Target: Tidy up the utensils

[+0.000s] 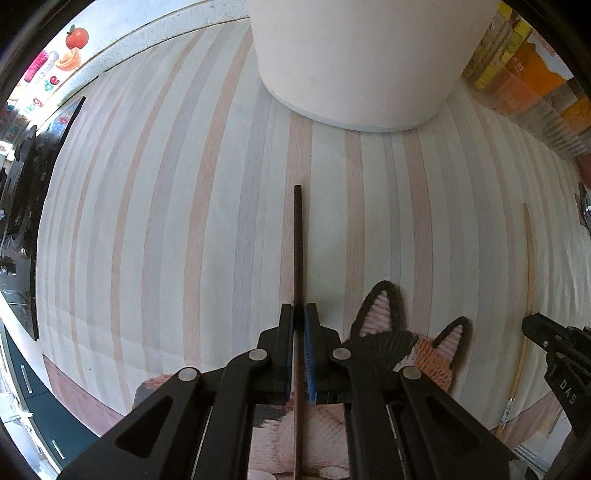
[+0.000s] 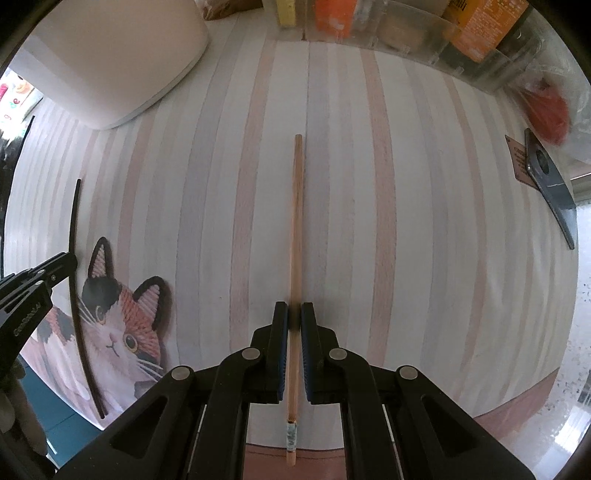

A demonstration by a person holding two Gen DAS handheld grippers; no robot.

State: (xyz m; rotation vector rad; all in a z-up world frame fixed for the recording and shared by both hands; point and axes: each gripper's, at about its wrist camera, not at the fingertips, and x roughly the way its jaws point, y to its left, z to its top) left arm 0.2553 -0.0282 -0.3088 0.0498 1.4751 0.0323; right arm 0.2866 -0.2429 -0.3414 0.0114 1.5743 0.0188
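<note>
My left gripper (image 1: 299,314) is shut on a dark brown chopstick (image 1: 298,243) that points forward over the striped placemat (image 1: 184,221), toward the white utensil holder (image 1: 354,62). My right gripper (image 2: 294,314) is shut on a light wooden chopstick (image 2: 296,221) with a patterned band near its rear end. The dark chopstick (image 2: 75,280) and left gripper (image 2: 55,269) show at the left of the right wrist view. The light chopstick (image 1: 529,266) and right gripper (image 1: 543,332) show at the right of the left wrist view. The white holder (image 2: 110,55) stands at the far left there.
A cat picture (image 2: 122,325) is printed on the placemat's near left corner. Clear boxes with orange and yellow packets (image 2: 406,26) line the far edge. A phone (image 2: 550,184) and a red item in a plastic bag (image 2: 546,107) lie at the right. A black rack (image 1: 26,206) stands at the left.
</note>
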